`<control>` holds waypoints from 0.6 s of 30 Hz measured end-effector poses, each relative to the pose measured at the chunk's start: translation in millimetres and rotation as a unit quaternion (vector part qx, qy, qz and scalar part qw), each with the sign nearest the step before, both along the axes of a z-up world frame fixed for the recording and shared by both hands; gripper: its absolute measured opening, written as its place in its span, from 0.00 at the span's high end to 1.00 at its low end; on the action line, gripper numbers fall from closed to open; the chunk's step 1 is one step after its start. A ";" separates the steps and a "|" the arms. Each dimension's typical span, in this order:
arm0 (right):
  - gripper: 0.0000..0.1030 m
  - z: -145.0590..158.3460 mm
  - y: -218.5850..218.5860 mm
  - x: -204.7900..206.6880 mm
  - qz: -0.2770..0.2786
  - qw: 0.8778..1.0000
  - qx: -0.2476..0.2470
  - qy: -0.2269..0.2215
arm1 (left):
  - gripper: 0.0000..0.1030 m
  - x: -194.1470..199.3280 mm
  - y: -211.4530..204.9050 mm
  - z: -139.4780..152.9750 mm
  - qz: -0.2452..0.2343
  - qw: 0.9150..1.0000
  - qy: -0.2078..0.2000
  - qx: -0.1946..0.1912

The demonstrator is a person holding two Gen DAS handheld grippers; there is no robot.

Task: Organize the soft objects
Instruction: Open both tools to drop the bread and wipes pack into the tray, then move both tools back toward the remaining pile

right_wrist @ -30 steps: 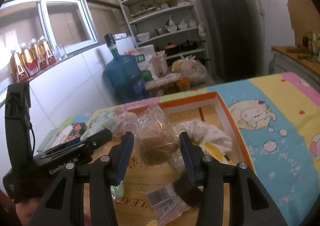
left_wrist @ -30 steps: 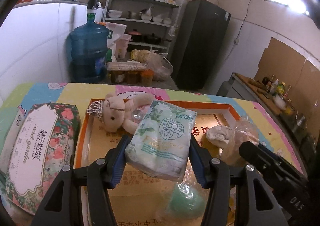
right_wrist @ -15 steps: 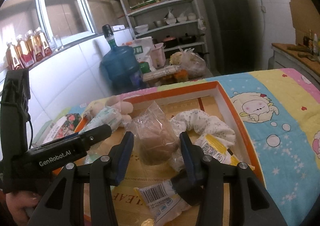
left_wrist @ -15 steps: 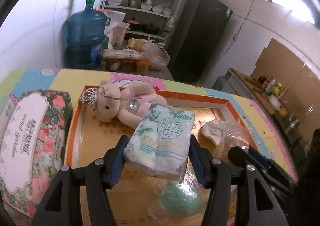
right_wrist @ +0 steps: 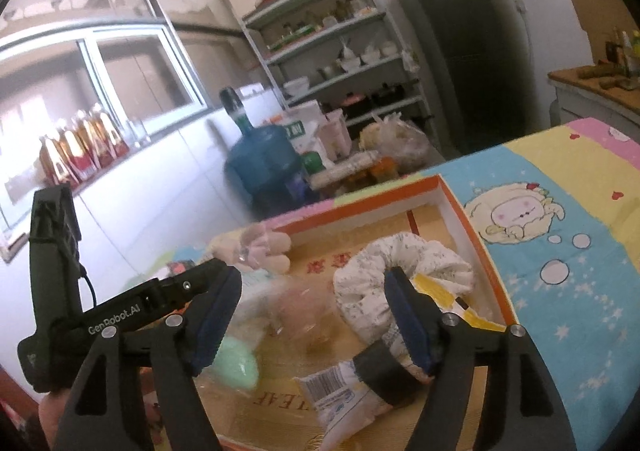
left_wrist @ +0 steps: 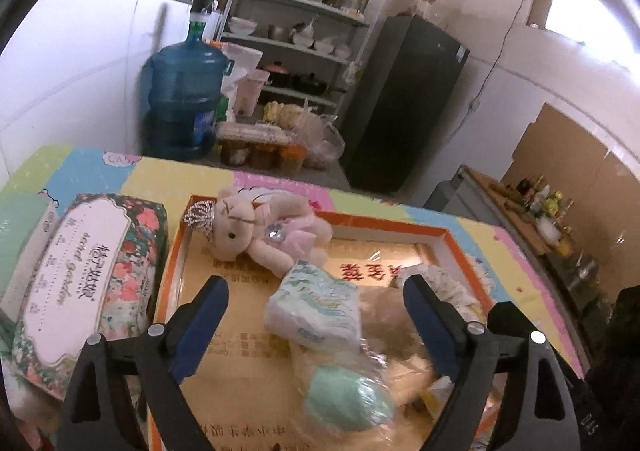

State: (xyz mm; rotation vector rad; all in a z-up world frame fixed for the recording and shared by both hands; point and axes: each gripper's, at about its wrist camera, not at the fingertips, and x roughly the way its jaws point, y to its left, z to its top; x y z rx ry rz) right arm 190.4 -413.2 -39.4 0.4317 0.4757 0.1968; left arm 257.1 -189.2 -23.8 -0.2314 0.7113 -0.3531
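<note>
Both grippers are black plastic. The left gripper has broad triangular arms, silver pivot screws and dark blue pads on its jaws. The right gripper is built alike. Seen from the right wrist, the left one's body bears white "GenRobot.AI" lettering and a thin black cable; a blurred hand seems to grip its handle.

Soft goods, mixed finishes

Plush bear looked fuzzy; tissue pack wore glossy plastic film; orange-rimmed tray looked matt cardboard.

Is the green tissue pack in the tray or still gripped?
In the tray. The tissue pack lies on the orange tray, clear of both pads of the left gripper, whose jaws are opening.
</note>
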 end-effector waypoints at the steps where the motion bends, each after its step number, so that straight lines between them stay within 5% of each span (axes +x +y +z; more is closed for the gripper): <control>1: 0.26 2.5 0.1 -3.4 0.001 1.000 0.002 -0.011 | 0.13 -3.0 1.7 3.6 0.001 1.000 -0.007 -0.003; 7: 0.25 22.0 4.9 -32.1 0.004 0.996 0.004 -0.093 | 0.13 -23.5 15.1 22.4 0.018 0.999 -0.045 -0.006; 18: 0.25 39.8 16.6 -61.5 -0.017 0.995 -0.009 -0.095 | 0.13 -62.0 27.4 43.3 0.015 0.997 -0.082 0.005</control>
